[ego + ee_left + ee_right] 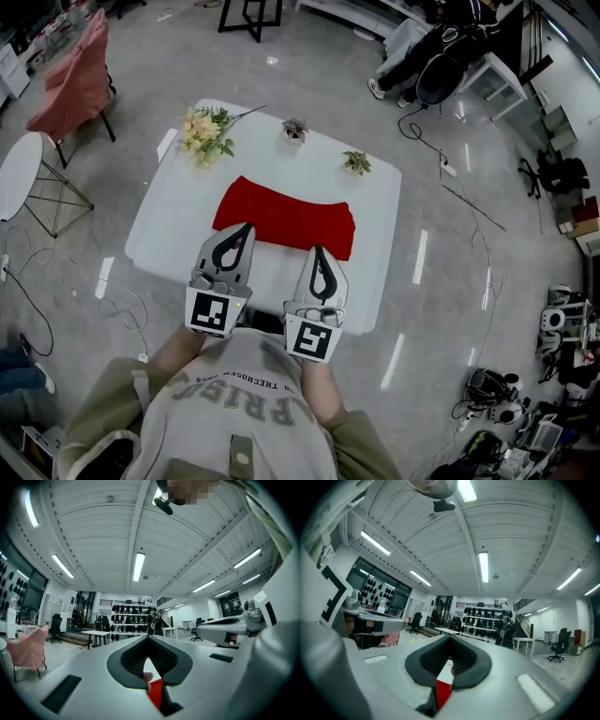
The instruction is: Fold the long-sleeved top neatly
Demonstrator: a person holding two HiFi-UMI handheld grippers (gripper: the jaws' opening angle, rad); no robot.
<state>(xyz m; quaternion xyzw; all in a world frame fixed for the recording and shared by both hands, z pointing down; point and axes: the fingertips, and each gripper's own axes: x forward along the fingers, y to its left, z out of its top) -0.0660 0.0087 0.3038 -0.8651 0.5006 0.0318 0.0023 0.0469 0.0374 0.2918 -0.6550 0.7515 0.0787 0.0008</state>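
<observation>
The red long-sleeved top (286,217) lies folded into a wide band across the middle of the white table (178,211). Both grippers hover side by side over the table's near edge, pointing away from me. My left gripper (246,226) is shut and empty, its tip just over the top's near left edge. My right gripper (319,248) is also shut and empty, just short of the top's near edge. In the left gripper view the closed left gripper (149,637) shows a sliver of red top (156,692) below it. The right gripper (450,637) shows a similar sliver of the top (443,691).
A bunch of pale flowers (206,133) and two small potted plants (294,129) (356,162) stand along the table's far edge. A pink-draped chair (75,80) and a round white side table (17,173) stand at the left. Cables run over the floor.
</observation>
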